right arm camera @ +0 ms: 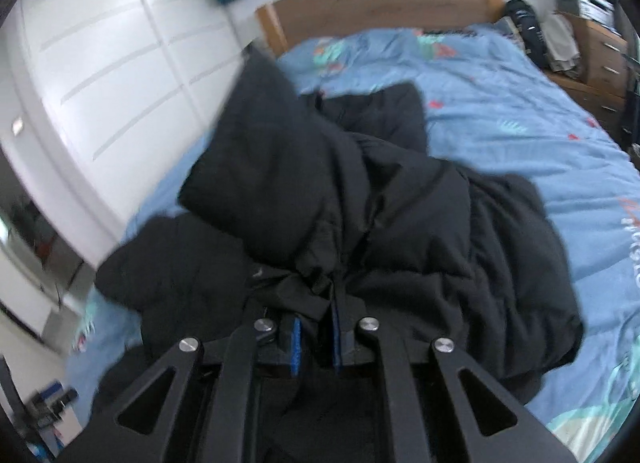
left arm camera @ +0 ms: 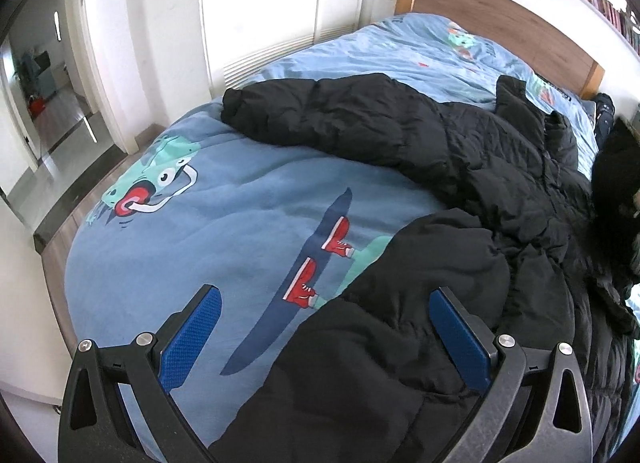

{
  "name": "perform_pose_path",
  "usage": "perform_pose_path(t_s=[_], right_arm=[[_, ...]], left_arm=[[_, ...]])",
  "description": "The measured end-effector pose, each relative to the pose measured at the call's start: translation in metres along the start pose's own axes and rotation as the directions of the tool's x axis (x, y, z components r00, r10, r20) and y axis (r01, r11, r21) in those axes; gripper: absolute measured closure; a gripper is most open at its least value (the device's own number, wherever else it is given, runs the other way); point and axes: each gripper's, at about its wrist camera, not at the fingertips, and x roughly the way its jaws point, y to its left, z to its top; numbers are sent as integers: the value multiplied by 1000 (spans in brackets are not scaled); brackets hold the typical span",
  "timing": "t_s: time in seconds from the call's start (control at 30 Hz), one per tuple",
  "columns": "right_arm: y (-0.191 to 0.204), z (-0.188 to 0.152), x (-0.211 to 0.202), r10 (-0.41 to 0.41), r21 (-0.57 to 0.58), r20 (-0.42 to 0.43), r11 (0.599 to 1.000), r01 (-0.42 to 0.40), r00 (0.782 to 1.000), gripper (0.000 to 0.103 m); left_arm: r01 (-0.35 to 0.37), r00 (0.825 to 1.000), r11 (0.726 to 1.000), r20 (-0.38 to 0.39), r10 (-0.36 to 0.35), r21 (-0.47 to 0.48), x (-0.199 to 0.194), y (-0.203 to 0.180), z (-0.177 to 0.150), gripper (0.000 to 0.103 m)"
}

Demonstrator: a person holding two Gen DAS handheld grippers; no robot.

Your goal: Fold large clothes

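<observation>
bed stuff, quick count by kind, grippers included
black puffer jacket: 1
blue cartoon duvet: 1
wooden headboard: 1
grippers: 2, left gripper open, right gripper shut on jacket
total: 5

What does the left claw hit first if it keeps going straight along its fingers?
Probably the black puffer jacket: its near fold lies between the open left claw fingers, with the blue duvet under it. Depth is unclear in the fisheye view.
</observation>
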Motion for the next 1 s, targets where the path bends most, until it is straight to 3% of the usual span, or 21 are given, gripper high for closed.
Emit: perform_pose_path(t_s=[0.23,0.53,0.63,0.7,0.73,0.87,1.0], right_arm=[[8,-40,47,-38,-67,-141,997,29,989,92],[17,-46,40,-95,-123,-151,989,76,984,88],[23,-46,28,-74,-136,-145,989,54,987,76],[30,-45,17,-52,-152,-132,988,31,990,55],[34,-44,10,-45,-169,-118,985,24,992,51],[44,-33,-17,-15,-205,-73,979,0,997,48],[24,-12,-48,-55,-179,-5,982,54,998,48]], left_arm=[[1,1000,1000,-5,-1,-8,2,4,-1,1],[-4,999,1000,45,3,20,-12,-3,1,1],[24,999,999,37,-26,34,-18,-10,4,1],[37,999,998,29,-39,56,-20,-18,6,1],[48,998,997,28,-50,66,-22,-23,7,1],[86,995,991,42,-91,105,-27,-47,14,1],[137,988,979,55,-147,148,-30,-82,27,1]])
